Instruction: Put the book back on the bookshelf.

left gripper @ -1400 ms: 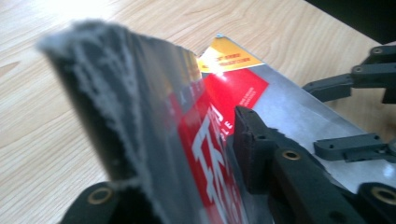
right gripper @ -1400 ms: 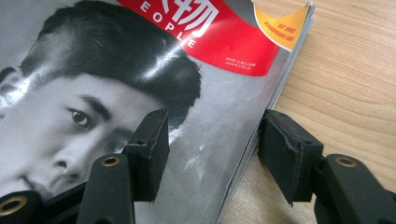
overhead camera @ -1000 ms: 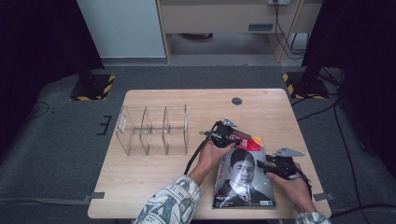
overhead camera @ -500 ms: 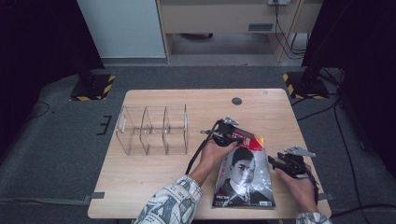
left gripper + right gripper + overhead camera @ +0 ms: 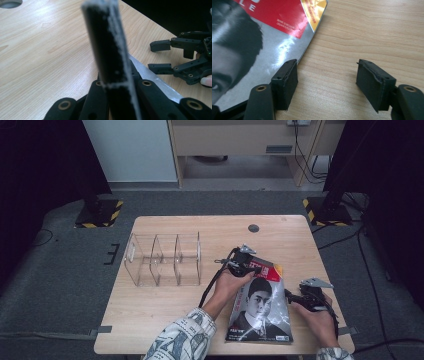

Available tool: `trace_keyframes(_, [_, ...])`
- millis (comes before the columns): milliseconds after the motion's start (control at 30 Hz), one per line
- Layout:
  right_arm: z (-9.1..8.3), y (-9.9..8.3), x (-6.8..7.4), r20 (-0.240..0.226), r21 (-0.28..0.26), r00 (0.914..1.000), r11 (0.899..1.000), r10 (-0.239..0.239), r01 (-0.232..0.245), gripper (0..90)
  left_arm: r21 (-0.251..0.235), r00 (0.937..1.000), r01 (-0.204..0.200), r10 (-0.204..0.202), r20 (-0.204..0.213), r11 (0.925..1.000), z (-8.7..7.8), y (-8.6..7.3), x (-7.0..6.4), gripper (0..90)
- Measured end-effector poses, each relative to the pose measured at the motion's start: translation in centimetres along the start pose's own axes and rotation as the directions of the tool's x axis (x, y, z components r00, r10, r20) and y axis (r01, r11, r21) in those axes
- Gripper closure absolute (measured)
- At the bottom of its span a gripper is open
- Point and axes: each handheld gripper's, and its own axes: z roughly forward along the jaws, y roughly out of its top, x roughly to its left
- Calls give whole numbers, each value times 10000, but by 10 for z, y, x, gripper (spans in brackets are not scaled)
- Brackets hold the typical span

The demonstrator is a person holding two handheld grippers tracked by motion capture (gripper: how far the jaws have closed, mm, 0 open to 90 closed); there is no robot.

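The magazine [image 5: 261, 304] lies at about five o'clock on the wooden counter [image 5: 160, 305], its top end lifted a little where the left gripper [image 5: 243, 265] has it. Its cover is a glossy grey, printed with a large black-and-white portrait. A red band runs across the top with white capitals on it, and in the right gripper view I can make out only an "L" and an "E" of the title, plus fine white print too small to read. A yellow-orange corner patch [image 5: 315, 11] at the cover's one o'clock carries more tiny lettering, also unreadable.

The left gripper is clamped on the magazine's top edge, at twelve o'clock of the cover; in its own view the edge [image 5: 110, 47] stands up dark and frayed white between the closed jaws. The right gripper [image 5: 328, 83] sits at the magazine's three o'clock side with its jaws spread wide, one pad [image 5: 287, 80] just touching the cover's edge, the other over bare wood.

A clear plastic organizer [image 5: 165, 260] with three compartments stands at nine o'clock of the magazine, well apart from it.
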Motion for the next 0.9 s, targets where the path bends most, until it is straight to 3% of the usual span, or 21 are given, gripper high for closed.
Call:
trace_keyframes(200, [1,0,3,159,118,9995,9996,-273,271,296,-53,10000,-65,65,-10,10000,-4,3,-2,852])
trace_keyframes(500, [1,1,3,192,149,9995,9996,-233,230,283,-324,9998,-198,200,76,9993,-14,12,-9,861])
trace_keyframes(900, [2,0,3,216,147,9995,9996,-237,234,279,-589,9992,-294,277,-300,9978,-31,25,-10,863])
